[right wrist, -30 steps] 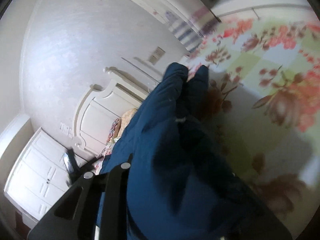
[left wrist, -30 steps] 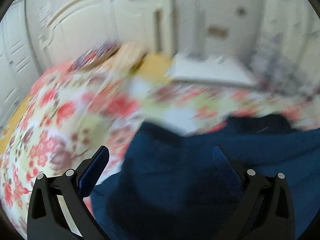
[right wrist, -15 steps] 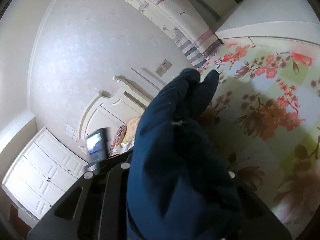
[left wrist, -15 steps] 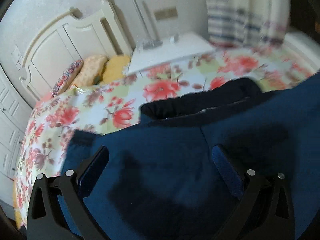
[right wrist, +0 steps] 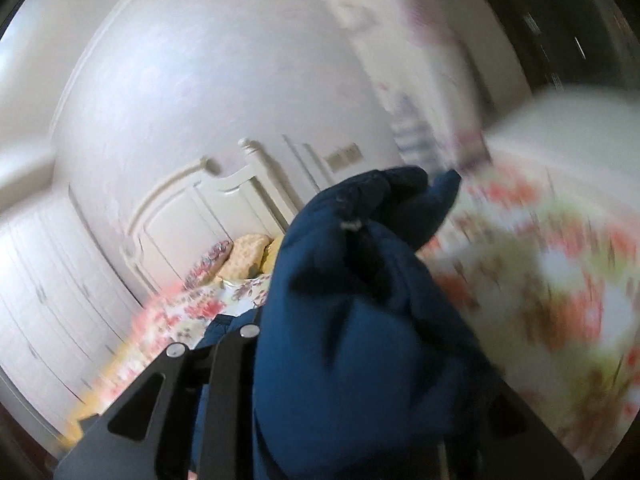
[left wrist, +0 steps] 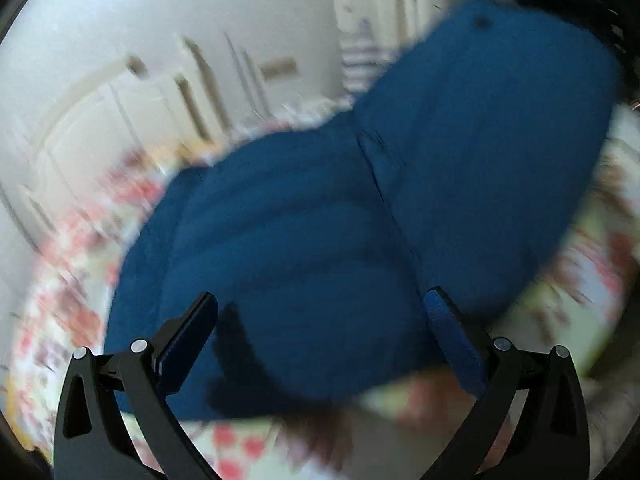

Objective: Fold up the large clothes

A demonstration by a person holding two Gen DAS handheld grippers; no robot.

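Since a second ago you've swung left over the jacket [left wrist: 320,240], left claw [left wrist: 320,320] spread above it, right claw [right wrist: 352,360] pinching fabric bunching toward 12 o'clock.

The navy garment [left wrist: 360,208] filling the middle of the left wrist view is matt, padded cloth with soft stitched seams; a bunch of it [right wrist: 360,312] looks puffy at the centre of the right wrist view. The floral bedspread [right wrist: 560,280] at right is printed cloth. The gripper fingers [left wrist: 188,344] at lower left are matt black plastic with small bright metal pins and blue pads. The headboard [right wrist: 200,216] at left centre looks like smooth, cream-painted wood.
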